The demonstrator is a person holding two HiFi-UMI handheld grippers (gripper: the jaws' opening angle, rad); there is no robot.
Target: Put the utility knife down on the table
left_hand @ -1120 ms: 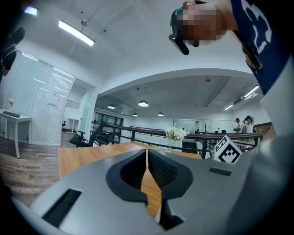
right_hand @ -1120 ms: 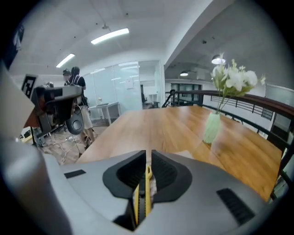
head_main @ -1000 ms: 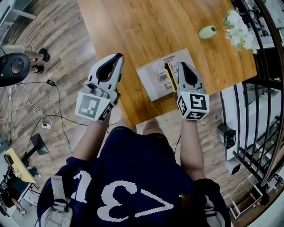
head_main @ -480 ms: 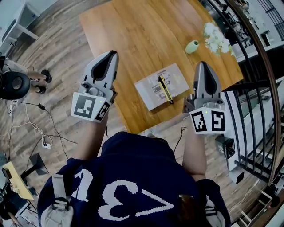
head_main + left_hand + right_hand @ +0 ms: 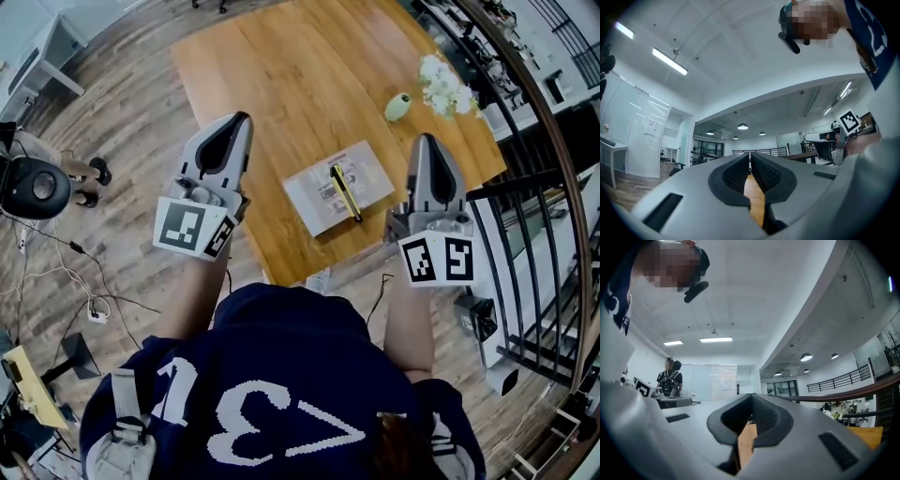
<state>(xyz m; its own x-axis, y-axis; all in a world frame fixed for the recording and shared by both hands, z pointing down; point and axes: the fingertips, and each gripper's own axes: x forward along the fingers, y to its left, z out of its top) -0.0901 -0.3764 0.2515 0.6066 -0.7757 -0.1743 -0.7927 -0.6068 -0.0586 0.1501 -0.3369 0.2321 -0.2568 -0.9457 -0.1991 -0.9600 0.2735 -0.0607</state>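
Note:
The yellow-and-black utility knife (image 5: 344, 191) lies flat on a printed sheet of paper (image 5: 339, 187) near the front edge of the wooden table (image 5: 309, 84). My right gripper (image 5: 425, 142) hangs raised to the right of the knife, over the table's right edge, shut and empty. My left gripper (image 5: 238, 120) is held up at the table's left edge, well left of the paper, jaws together with nothing between them. Both gripper views look out level across the room, with the left gripper (image 5: 750, 157) and the right gripper (image 5: 751, 397) each showing pads pressed together.
A green vase (image 5: 398, 106) lies on its side next to white flowers (image 5: 442, 84) at the table's far right. A black railing (image 5: 544, 197) runs along the right. Cables (image 5: 84, 272) and an office chair (image 5: 37, 183) stand on the wood floor at the left.
My right gripper has let go of the knife, which now lies on the paper, and has lifted away to the right. The left gripper has risen a little.

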